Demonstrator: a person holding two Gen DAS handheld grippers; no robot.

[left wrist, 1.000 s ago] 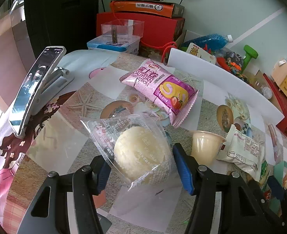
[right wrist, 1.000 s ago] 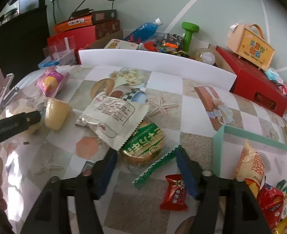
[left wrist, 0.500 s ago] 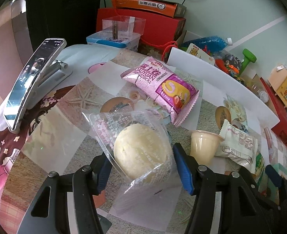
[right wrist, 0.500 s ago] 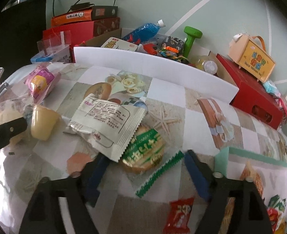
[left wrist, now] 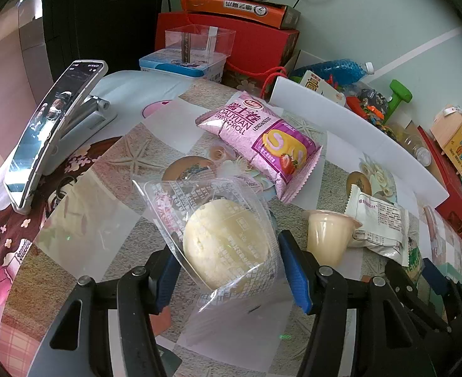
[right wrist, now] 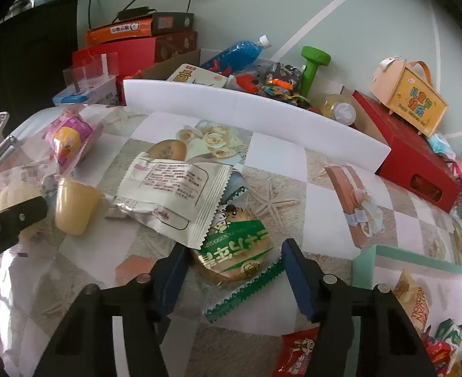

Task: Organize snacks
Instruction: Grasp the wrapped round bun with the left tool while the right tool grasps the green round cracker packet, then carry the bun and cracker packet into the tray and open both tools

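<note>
phone (left wrist: 52, 132) on stand — left | green dumbbell (right wrist: 313, 62) — by wall

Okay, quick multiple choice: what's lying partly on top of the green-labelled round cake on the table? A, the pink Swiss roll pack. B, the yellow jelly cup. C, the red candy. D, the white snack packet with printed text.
D: in the right wrist view the white snack packet has its serrated corner lapping over the green-labelled round cake; the others lie apart from it.

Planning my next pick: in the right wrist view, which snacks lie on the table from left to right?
Pink swiss roll pack → yellow jelly cup → white foil packet → green-labelled cake pack → red candy → snacks in the teal-rimmed box.
</note>
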